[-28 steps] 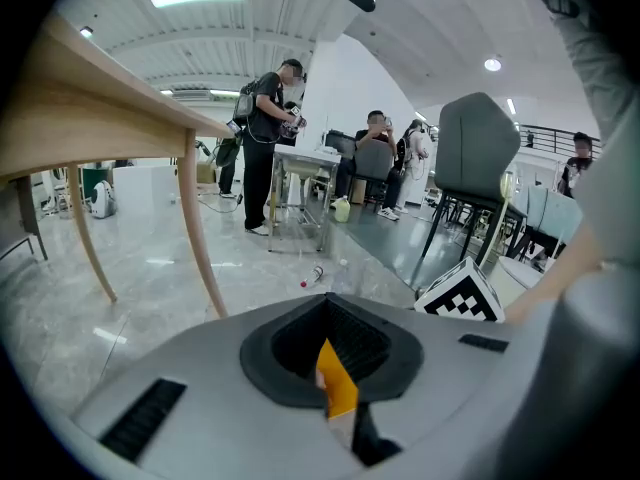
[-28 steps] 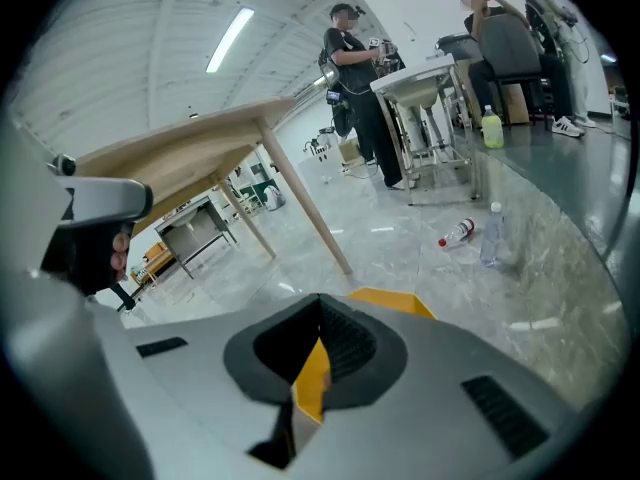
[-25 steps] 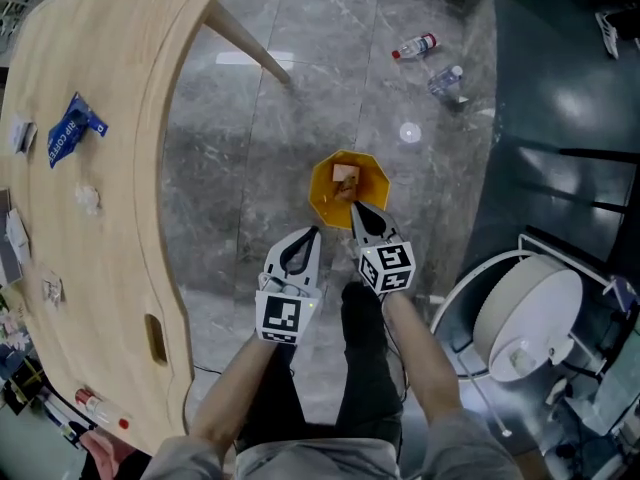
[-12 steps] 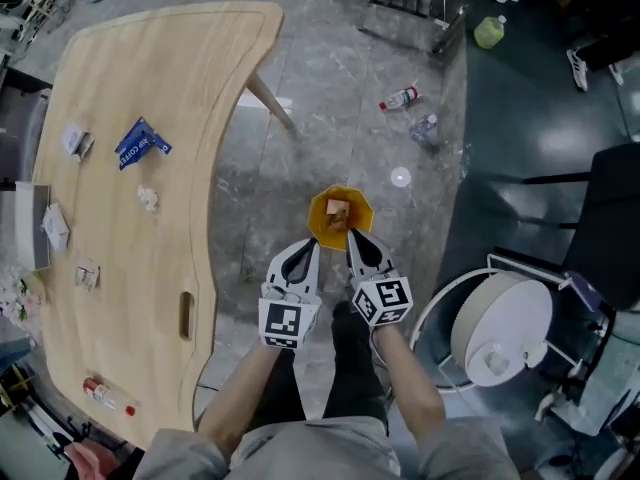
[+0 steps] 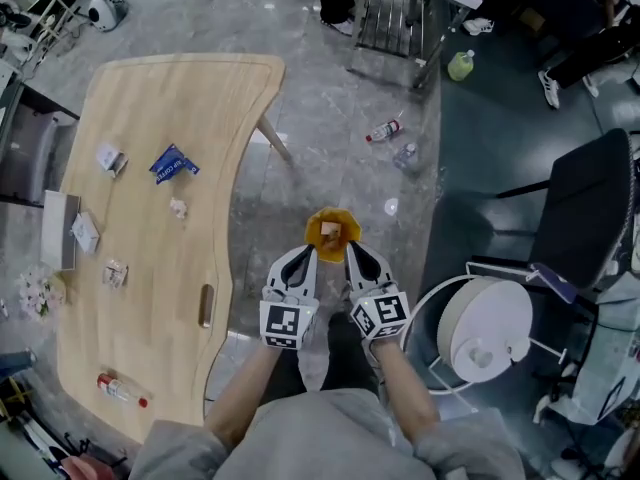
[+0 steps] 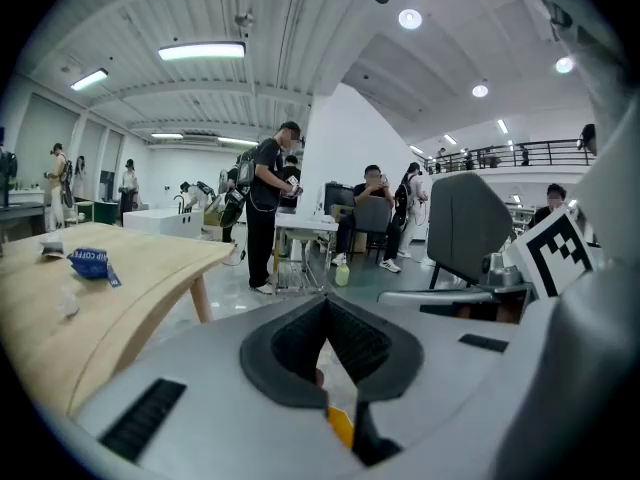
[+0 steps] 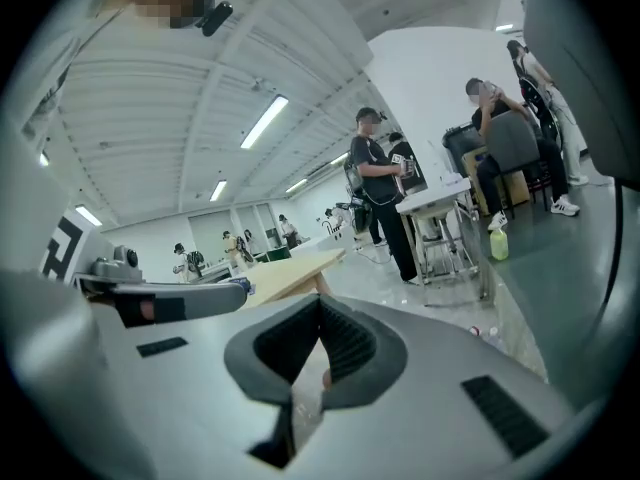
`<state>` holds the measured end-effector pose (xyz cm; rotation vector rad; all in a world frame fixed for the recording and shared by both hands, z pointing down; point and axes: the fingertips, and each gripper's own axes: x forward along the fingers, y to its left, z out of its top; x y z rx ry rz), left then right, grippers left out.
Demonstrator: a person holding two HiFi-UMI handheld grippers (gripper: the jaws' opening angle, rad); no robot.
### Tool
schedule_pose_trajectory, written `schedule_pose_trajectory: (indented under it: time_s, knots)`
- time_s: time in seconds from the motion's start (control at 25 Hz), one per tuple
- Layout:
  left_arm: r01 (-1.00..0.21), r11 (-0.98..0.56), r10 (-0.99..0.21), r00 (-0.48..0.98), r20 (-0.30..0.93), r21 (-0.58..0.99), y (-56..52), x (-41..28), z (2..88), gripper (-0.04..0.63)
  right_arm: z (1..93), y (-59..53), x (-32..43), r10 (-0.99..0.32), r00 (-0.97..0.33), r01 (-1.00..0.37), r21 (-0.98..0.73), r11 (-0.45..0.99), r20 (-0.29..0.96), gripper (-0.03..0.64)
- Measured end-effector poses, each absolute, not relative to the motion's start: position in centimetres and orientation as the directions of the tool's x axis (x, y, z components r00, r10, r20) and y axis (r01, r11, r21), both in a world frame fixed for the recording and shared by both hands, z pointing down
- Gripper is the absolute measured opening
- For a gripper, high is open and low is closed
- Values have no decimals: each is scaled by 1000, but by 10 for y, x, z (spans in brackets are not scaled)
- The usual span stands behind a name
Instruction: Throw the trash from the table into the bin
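Observation:
The orange bin [image 5: 332, 232] stands on the grey floor beside the wooden table [image 5: 150, 298], with a pale piece of trash inside it. On the table lie a blue wrapper [image 5: 172, 163], a crumpled white scrap [image 5: 178, 208], small packets [image 5: 110, 158] and a little bottle [image 5: 120, 390]. My left gripper [image 5: 310, 252] and right gripper [image 5: 352, 250] hang side by side just on the near side of the bin, well above it. Both are shut with nothing between the fingers. In the left gripper view the blue wrapper [image 6: 88, 261] shows on the table top.
Two plastic bottles [image 5: 383, 130] lie on the floor beyond the bin, a green bottle [image 5: 460, 65] farther off by a metal rack [image 5: 395, 18]. A white spool [image 5: 490, 328] and a black chair [image 5: 588, 208] stand to the right. People stand in the background.
Both grippers have risen, staying shut and side by side. The head view has pulled back: the bin looks smaller and much more of the table shows.

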<state>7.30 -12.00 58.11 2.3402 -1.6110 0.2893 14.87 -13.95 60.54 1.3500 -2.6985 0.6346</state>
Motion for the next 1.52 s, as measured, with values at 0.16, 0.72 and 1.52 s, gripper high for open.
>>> schedule_pose_trajectory:
  time_s: [0.16,0.72,1.52]
  knots:
    - [-933,-344,-882,360,304,106,-119,73,558,5,572,-139,148,-764,-614,-779,-306,548,196,5]
    - [-912,-409,-904,408,127,23,-126,79,431,5,440,-137,157,-813,-581,-795,-238,558,33,5]
    - [-936,-350,-937,349,30,-40,-127,81,389,5,399,-133,158,-782,-618,-757,-208,620,-81,5]
